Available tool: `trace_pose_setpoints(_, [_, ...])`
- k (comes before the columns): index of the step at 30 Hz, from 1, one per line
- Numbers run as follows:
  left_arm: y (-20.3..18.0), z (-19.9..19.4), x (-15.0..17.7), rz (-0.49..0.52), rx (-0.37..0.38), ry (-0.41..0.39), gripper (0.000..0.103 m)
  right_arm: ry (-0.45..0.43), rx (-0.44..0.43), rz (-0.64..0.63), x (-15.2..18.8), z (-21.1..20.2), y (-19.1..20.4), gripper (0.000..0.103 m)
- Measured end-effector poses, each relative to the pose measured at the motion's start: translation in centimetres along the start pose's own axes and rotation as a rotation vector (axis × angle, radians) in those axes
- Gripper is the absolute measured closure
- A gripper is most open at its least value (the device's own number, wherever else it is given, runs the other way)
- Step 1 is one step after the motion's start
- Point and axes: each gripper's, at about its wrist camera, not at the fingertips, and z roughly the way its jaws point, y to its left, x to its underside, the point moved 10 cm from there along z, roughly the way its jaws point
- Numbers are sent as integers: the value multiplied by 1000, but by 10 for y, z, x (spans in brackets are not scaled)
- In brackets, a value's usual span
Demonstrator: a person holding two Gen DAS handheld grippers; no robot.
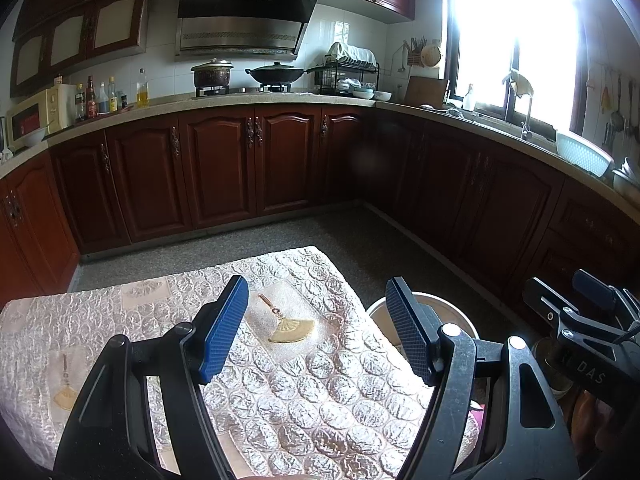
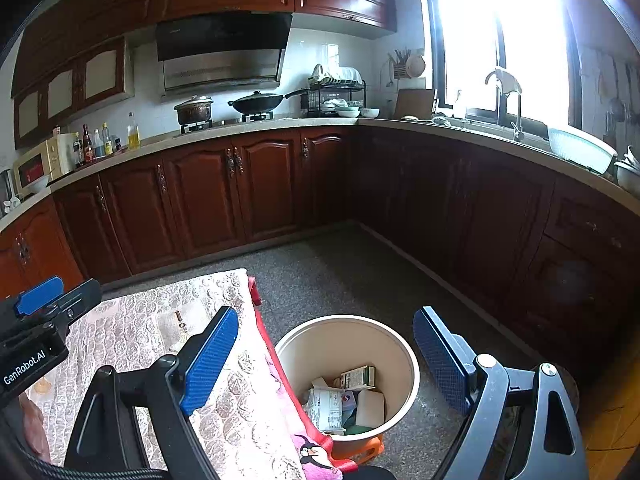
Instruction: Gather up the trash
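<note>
A cream round bin [image 2: 404, 364] stands on the floor right of a small table [image 2: 140, 320]; it holds several cartons and wrappers [image 2: 344, 396]. Its rim also shows in the left wrist view [image 1: 460, 312]. My right gripper [image 2: 324, 360] is open and empty, held above the bin. My left gripper [image 1: 316, 332] is open and empty above the table's quilted silver cloth [image 1: 304, 380]. The right gripper also shows at the right edge of the left wrist view [image 1: 580, 320], and the left gripper at the left edge of the right wrist view [image 2: 40, 320].
Dark wood cabinets [image 1: 224, 168] run along the back and right under a stone counter [image 1: 280, 98] with pots, bottles, a dish rack and a sink by a bright window. Grey speckled floor [image 2: 340, 272] lies between table and cabinets. An orange object [image 2: 360, 450] sits by the bin's base.
</note>
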Motion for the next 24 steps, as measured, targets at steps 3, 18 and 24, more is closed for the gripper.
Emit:
trace_pose_setpoints(3, [0,0,0,1,0,0,33,2,2,-2,0,1,0,16])
trace_pose_setpoints(18, [-1,4,4,8,7,7,33,13,4,-1,2,3,-2,16])
trace_pose_setpoints(24, [-1,5,6,9,11,9,33,17,2,-1,3,5,-2,16])
